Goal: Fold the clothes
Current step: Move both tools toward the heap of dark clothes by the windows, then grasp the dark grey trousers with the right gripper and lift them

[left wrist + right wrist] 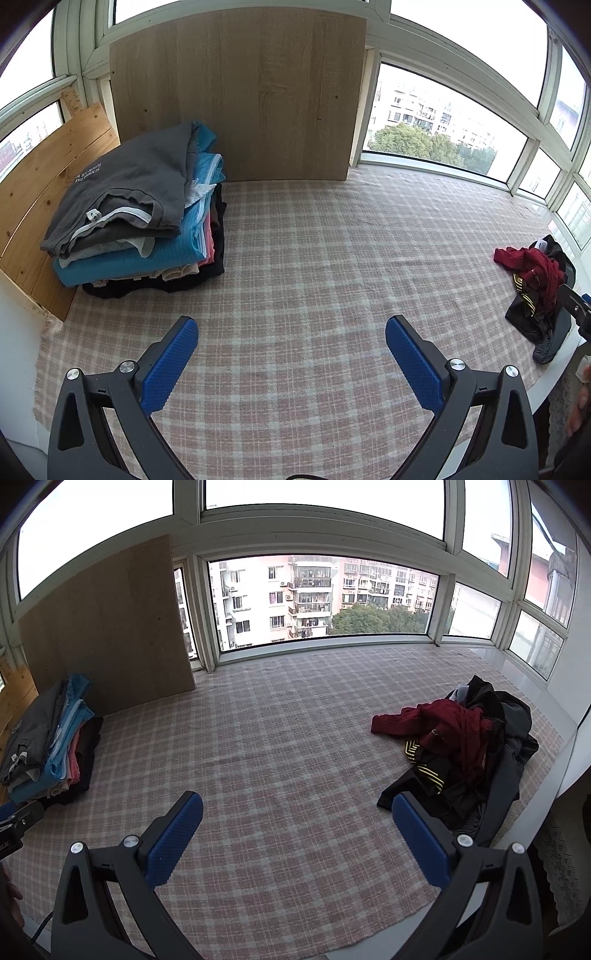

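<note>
A stack of folded clothes (136, 218) sits at the left, a grey shirt on top over blue, pink and black pieces; the right wrist view shows the stack (51, 746) at its left edge. A loose heap of unfolded clothes (469, 749), dark red over black with gold stripes, lies at the right; in the left wrist view the heap (535, 284) is at the far right. My left gripper (291, 328) hovers open over the checked cloth, holding nothing. My right gripper (297, 805) is open too, its right finger near the heap's front edge.
A pink-and-grey checked cloth (314, 251) covers the table. A wooden board (240, 96) leans upright against the window behind the stack, with pine planks (40, 173) at the left. Windows ring the back and right. A hand shows at the lower right edge (580, 406).
</note>
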Motion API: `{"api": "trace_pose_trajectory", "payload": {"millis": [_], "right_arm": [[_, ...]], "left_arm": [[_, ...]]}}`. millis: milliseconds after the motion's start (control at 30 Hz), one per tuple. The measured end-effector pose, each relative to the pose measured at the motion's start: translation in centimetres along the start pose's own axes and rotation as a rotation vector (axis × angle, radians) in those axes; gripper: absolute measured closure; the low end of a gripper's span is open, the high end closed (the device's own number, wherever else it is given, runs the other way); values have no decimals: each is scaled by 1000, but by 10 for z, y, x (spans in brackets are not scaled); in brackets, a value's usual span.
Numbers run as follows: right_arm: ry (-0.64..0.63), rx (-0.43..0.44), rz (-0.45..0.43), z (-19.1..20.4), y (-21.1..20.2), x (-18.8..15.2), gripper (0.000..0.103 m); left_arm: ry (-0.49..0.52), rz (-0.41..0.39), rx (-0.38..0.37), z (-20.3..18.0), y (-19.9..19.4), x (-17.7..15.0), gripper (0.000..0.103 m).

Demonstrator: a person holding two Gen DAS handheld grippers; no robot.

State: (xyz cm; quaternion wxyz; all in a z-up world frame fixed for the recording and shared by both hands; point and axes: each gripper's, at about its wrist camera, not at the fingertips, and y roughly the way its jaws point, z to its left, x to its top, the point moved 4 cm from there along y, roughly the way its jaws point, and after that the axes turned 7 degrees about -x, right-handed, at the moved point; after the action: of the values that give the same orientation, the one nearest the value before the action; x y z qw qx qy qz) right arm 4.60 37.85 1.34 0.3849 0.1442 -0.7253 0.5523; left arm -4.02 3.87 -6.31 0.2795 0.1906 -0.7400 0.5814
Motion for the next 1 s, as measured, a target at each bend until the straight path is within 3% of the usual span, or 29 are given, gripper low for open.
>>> {"api": "trace_pose_trajectory", "payload": {"millis": [300, 533, 667, 833, 1000], "right_arm": [[47, 0, 7, -31, 0, -10, 0], [79, -23, -16, -68, 2, -13, 0], [77, -36, -41, -95, 5, -10, 0], [90, -100, -54, -149, 15, -5, 0], [190, -136, -37, -228, 29, -2, 0]], "left_arm": [[90, -7, -35, -42, 1, 2, 2], [159, -85, -35, -75, -7, 13, 2], [187, -86, -70, -99, -5, 22, 2], [255, -93, -85, -137, -2, 33, 1], [276, -80, -124, -171, 6, 45, 1]]}}
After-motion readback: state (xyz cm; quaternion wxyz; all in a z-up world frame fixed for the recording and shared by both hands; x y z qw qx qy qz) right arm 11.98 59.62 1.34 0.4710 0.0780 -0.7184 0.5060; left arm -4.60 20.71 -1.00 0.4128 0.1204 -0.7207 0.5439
